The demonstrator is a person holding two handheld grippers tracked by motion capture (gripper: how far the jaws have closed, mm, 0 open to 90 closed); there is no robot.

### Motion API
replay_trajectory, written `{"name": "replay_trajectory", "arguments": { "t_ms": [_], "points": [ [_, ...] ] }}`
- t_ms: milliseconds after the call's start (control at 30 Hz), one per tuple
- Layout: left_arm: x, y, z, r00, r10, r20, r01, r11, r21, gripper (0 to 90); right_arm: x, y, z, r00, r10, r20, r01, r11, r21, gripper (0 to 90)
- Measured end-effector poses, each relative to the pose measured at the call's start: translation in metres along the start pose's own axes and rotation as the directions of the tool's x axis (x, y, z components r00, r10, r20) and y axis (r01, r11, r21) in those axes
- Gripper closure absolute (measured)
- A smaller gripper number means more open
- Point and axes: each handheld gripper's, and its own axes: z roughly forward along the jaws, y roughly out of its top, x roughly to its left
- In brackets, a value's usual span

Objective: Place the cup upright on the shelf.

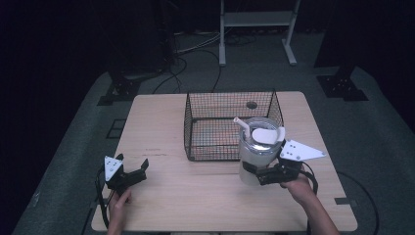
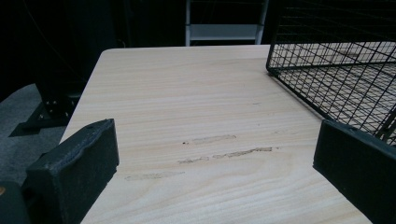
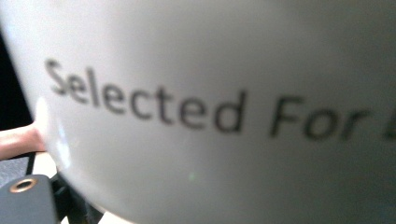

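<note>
Resting on the pale wood-grain table [image 1: 195, 196], the left gripper [image 1: 131, 172] sits released, left of the black wire basket [image 1: 230, 122]. The right gripper [image 1: 266, 174] clasps a smooth white lidded cup [image 1: 257, 152] just before the basket. Beyond lies grey carpet.

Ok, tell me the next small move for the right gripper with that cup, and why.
Probably carry the cup forward and over the near wall of the wire basket. The right gripper is clamped low on the cup's side, just in front of the basket. The left gripper rests open on the table, well clear of that path.
</note>
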Motion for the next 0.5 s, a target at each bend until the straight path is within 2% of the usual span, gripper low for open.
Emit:
{"name": "replay_trajectory", "arguments": {
  "t_ms": [167,400,467,500],
  "points": [
    [0.0,0.0,0.0,1.0,0.0,0.001,0.0,1.0,-0.002,0.0,-0.003,0.015,0.008,0.9998,0.007,-0.018,-0.007,1.0,-0.011,7.8],
    [0.0,0.0,0.0,1.0,-0.001,0.002,0.001,1.0,-0.005,0.0,-0.01,0.034,0.019,0.9999,-0.008,-0.013,0.008,1.0,-0.011,7.7],
    [0.0,0.0,0.0,1.0,0.0,0.001,0.0,1.0,-0.005,0.0,-0.013,0.04,0.023,0.9998,0.009,-0.017,-0.009,1.0,-0.015,7.8],
    [0.0,0.0,0.0,1.0,0.001,0.001,-0.001,1.0,-0.005,0.0,-0.015,0.042,0.025,0.9999,0.003,-0.015,-0.003,1.0,-0.022,7.7]
  ]
}}
